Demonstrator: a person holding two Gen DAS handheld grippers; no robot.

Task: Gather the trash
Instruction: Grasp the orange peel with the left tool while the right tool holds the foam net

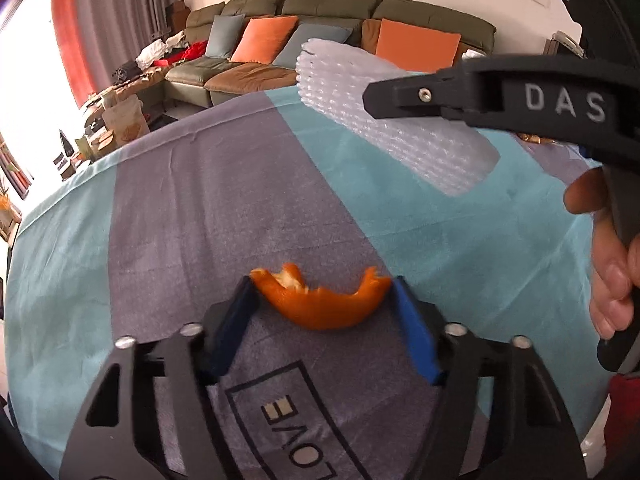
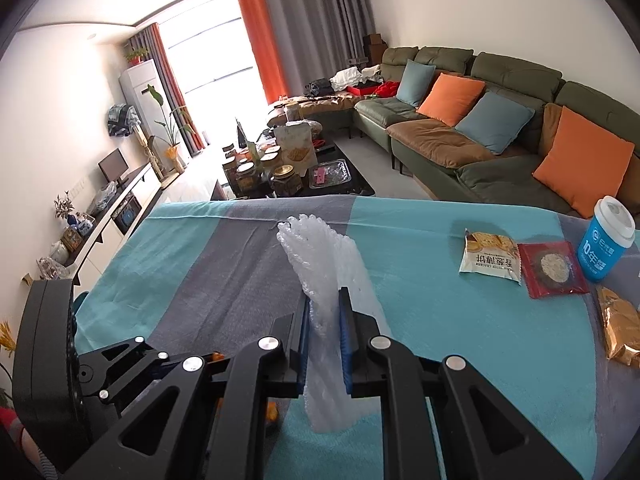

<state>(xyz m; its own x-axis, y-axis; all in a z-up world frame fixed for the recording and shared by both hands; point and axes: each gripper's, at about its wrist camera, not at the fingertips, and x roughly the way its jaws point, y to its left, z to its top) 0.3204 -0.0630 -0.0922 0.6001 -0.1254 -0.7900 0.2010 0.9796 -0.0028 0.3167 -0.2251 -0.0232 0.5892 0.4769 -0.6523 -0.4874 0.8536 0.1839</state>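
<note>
My left gripper (image 1: 322,284) has its blue pads on both ends of a curled orange peel (image 1: 324,304) and holds it just above the teal and grey tablecloth (image 1: 180,208). My right gripper (image 2: 325,300) is shut on a sheet of white bubble wrap (image 2: 320,256) and holds it upright above the table. In the left wrist view the bubble wrap (image 1: 384,120) hangs from the right gripper's black finger (image 1: 404,94) at upper right.
On the table's right side lie a cracker packet (image 2: 490,256), a red snack packet (image 2: 554,268), a blue paper cup (image 2: 606,238) and a gold wrapper (image 2: 620,330). A green sofa (image 2: 480,120) and a cluttered coffee table (image 2: 288,168) stand beyond the table.
</note>
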